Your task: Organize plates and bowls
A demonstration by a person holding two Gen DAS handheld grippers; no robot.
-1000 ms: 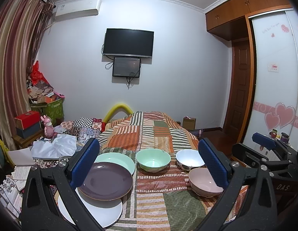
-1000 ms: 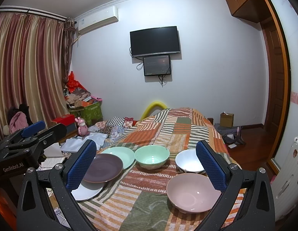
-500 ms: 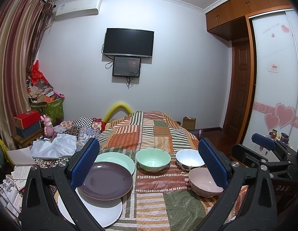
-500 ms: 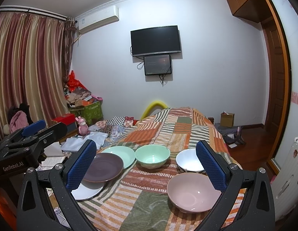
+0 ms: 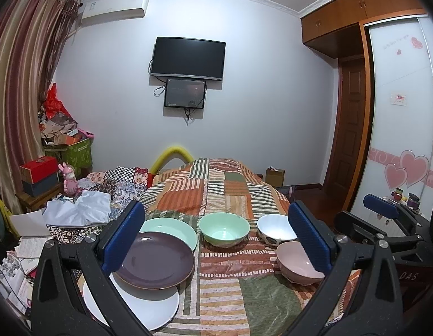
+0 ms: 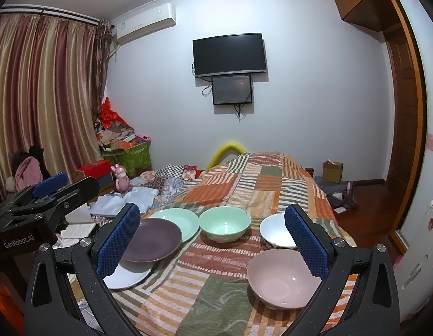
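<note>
Both tools hang above the near end of the bed [image 5: 216, 190], the left tool [image 5: 216, 238] and right tool [image 6: 213, 240] each spread wide with nothing between the blue pads. On the patchwork cover a purple plate [image 5: 157, 260] overlaps a white plate [image 5: 140, 305] and a green plate [image 5: 171, 229]; further right sit the green bowl [image 5: 224, 229], white bowl [image 5: 275, 228] and pink bowl [image 6: 280, 277].

Three plates [image 5: 153, 260] overlapping in row at left of bed [image 5: 222, 305], nearest lowest, middle one resting on both neighbours. Bowl [image 5: 224, 229] just right of farthest plate. Two more bowls [image 6: 283, 278] farther right, one behind other, close together.
</note>
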